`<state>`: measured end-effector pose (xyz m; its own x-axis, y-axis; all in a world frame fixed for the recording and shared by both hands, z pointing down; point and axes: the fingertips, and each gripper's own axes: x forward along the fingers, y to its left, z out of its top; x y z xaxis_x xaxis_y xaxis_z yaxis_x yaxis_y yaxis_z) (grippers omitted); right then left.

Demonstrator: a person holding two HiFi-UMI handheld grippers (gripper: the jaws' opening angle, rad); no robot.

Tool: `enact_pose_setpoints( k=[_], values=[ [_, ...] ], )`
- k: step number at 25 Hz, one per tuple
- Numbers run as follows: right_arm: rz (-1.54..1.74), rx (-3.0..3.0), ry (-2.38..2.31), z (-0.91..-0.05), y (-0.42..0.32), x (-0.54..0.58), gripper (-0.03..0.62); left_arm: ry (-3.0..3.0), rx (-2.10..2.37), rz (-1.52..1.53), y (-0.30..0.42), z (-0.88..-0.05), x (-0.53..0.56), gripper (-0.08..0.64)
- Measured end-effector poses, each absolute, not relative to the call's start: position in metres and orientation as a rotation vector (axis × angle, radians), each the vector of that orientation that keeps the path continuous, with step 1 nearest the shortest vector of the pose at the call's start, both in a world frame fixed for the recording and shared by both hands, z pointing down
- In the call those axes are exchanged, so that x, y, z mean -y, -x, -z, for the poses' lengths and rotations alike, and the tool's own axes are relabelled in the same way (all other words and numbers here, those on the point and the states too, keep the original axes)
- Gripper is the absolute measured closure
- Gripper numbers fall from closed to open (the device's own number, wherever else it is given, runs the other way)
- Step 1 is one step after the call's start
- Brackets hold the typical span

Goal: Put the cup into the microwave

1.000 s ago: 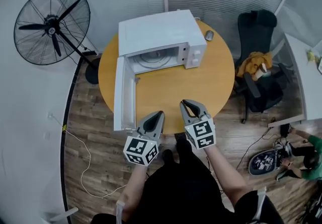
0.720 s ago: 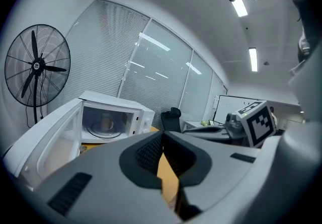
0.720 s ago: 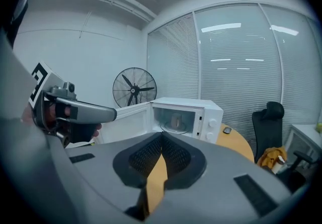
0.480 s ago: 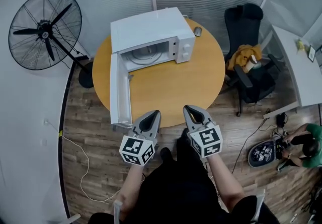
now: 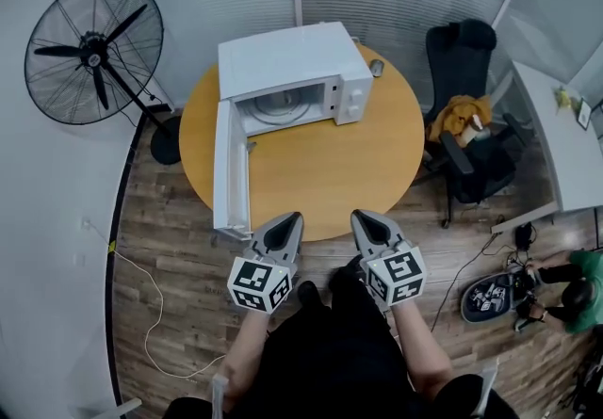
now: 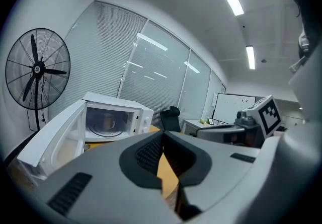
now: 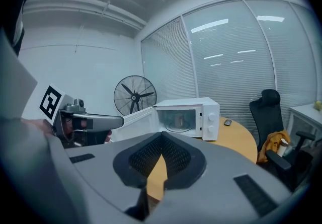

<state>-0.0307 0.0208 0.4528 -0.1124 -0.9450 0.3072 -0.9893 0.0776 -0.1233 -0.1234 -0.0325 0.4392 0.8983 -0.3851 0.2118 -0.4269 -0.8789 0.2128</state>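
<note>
Jaws together, empty (left gripper (image 5: 293,217), right gripper (image 5: 359,216)).

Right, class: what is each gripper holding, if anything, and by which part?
Nothing is held: the left gripper and the right gripper both have their jaws together, with nothing between them.

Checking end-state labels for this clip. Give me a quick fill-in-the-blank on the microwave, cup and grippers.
1. The door of the microwave stands ____.
2. The cup sits ____ the microwave.
3. The left gripper and the right gripper are both ____, with nothing between their jaws.
Missing words: open; inside; shut.
</note>
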Motion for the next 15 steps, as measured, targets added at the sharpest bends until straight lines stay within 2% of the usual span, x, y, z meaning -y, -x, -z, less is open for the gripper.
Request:
enact_pose_setpoints(
  k=[15],
  values=[
    [-0.431,2.191,-1.954,-0.4501,0.0390,-0.0111,0.583,-2.820,0.601,-0.231,0.1260,-0.4352,0.0421,0.565]
  ],
)
